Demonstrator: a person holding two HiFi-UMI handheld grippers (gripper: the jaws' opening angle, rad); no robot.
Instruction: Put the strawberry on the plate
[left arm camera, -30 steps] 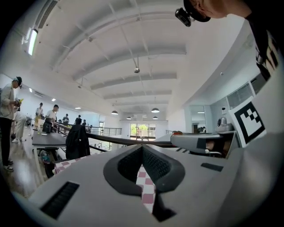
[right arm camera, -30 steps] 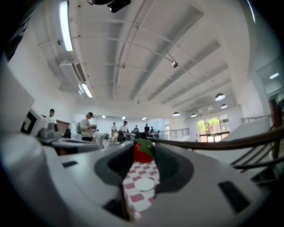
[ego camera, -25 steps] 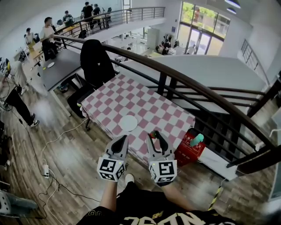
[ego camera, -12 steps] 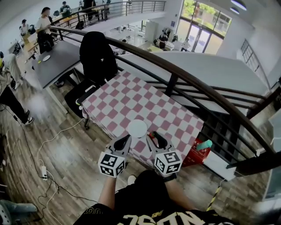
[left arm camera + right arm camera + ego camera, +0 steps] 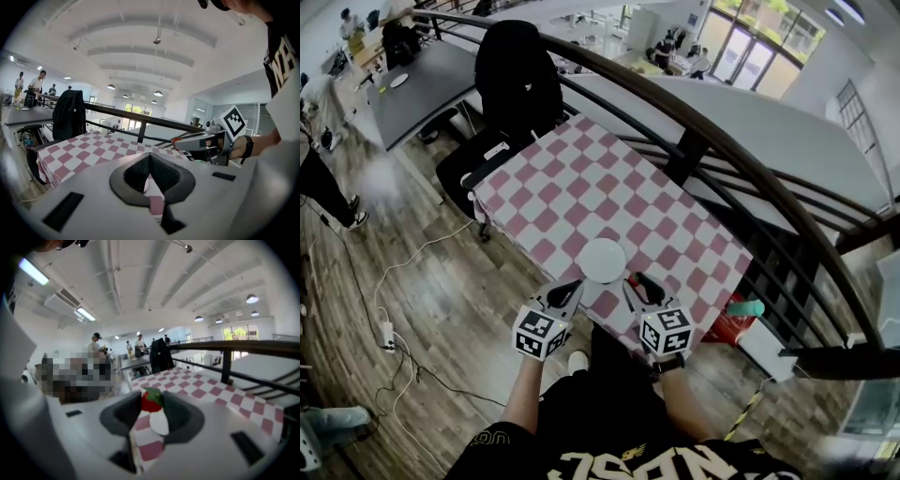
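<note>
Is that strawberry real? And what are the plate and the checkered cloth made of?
The strawberry looks like a toy, probably plastic. It is smooth and evenly red with a flat green cap, though the view is blurry. The plate is plain white with no shine. It may be plastic or ceramic; I can't tell which. The checkered cloth looks like fabric or vinyl, since it hangs down loosely at the edges.
</note>
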